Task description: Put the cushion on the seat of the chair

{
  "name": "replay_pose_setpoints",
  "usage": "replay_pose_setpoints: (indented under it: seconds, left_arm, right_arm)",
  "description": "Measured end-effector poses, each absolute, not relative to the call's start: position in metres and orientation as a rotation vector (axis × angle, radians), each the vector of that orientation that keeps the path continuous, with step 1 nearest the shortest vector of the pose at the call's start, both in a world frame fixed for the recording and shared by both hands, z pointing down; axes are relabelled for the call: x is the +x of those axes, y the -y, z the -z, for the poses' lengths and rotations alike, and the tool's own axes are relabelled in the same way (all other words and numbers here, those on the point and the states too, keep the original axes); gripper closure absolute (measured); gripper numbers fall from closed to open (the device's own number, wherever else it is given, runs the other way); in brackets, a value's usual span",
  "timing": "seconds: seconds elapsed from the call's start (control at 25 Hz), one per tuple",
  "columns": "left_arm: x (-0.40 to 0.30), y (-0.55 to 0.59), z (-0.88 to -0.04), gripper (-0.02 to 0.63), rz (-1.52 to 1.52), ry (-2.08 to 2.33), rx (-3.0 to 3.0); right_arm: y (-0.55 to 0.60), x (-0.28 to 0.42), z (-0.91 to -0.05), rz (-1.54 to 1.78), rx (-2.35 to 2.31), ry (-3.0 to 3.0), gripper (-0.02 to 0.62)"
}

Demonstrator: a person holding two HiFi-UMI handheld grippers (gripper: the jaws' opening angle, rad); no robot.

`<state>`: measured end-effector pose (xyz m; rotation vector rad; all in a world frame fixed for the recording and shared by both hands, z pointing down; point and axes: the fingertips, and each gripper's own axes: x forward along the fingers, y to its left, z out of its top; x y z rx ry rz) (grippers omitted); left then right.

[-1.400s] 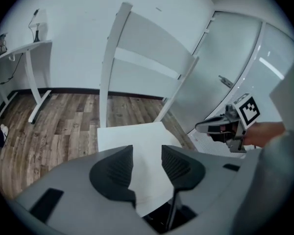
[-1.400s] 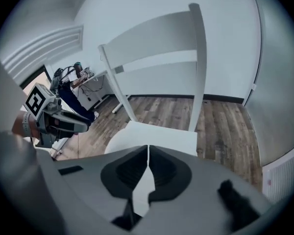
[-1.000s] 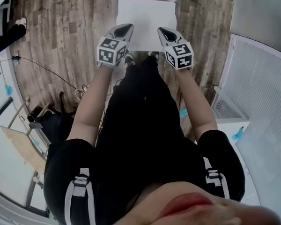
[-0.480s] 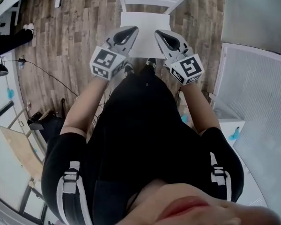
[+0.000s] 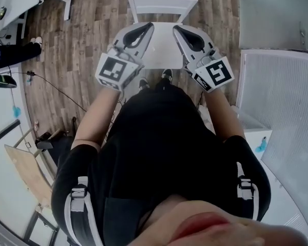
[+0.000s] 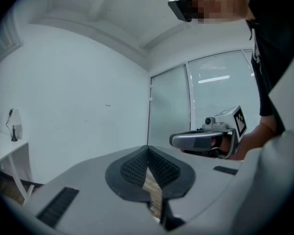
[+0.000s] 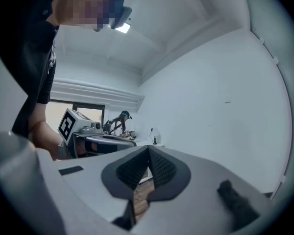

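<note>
rising left tongs (image 5: 148,27), right tongs (image 5: 178,30)

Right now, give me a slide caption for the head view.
Person stands facing a white chair on wood floor, left gripper and right gripper shut and empty.

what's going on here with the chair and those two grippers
A person stands facing a white chair on a wooden floor, with a gripper in each hand. The left gripper and the right gripper are both shut with nothing between their jaws, held out side by side over the chair. The white seat shows between them. Whether the cushion already lies on it cannot be told from these views.
</note>
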<state>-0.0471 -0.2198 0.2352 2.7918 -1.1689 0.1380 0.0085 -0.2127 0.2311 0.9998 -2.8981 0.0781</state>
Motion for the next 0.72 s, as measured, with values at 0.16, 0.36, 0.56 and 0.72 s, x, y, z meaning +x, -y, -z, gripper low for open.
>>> replay_pose_setpoints:
  seconds: [0.16, 0.36, 0.56, 0.72]
  left_arm:
    - [-0.045, 0.217, -0.223, 0.595, -0.125, 1.188, 2.813]
    - [-0.046, 0.214, -0.213, 0.595, -0.11, 1.187, 2.83]
    - [-0.043, 0.216, -0.21, 0.595, -0.102, 1.186, 2.849]
    - [-0.038, 0.217, -0.208, 0.595, -0.099, 1.163, 2.855]
  right_arm:
    - [0.212, 0.012, -0.22, -0.043, 1.013, 2.906, 0.578]
    - [0.211, 0.011, -0.208, -0.012, 1.035, 2.909, 0.579]
    - [0.213, 0.015, -0.207, 0.01, 1.048, 2.904, 0.58]
    - [0.214, 0.021, -0.207, -0.001, 1.066, 2.901, 0.579]
